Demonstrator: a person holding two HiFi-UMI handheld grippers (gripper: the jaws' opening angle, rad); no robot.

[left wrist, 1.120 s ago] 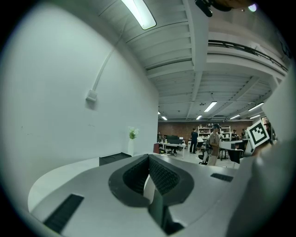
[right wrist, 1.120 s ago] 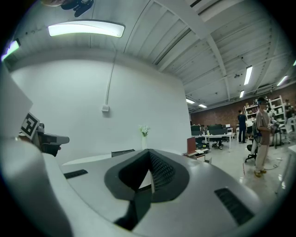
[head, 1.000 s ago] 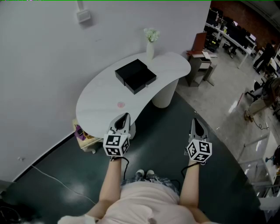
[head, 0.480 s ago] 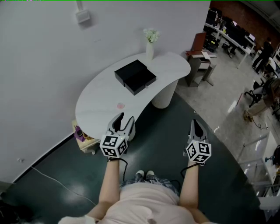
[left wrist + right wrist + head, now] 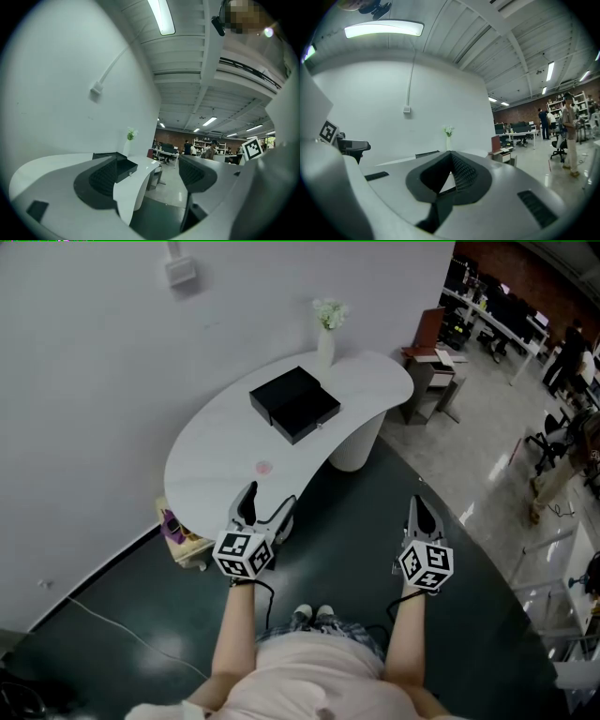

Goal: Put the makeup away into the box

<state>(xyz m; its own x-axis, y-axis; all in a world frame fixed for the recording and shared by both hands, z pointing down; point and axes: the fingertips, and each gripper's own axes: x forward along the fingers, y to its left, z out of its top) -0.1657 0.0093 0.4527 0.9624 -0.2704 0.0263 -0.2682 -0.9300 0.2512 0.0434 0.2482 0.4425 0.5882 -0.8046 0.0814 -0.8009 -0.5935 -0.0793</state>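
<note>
Now, left tool (image 5: 267, 505) just opened, empty, pink makeup (image 5: 263, 466) ahead, box (image 5: 293, 403) beyond

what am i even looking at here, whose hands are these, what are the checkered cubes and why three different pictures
There is no robot here. A person stands holding a two-jaw hand tool in each hand, and the patterned cube on each tool is part of it.

The head view comes from a camera on the person's head, looking down past the arms. The other two views come from cameras riding on each tool, looking along its jaws.

The left gripper has just been opening its jaws, which stand wide apart with nothing between them. The right gripper is shut and empty.

Ahead is a curved white table with a black box, a white vase of flowers and one small pink item, too small to identify. Nothing is held.
</note>
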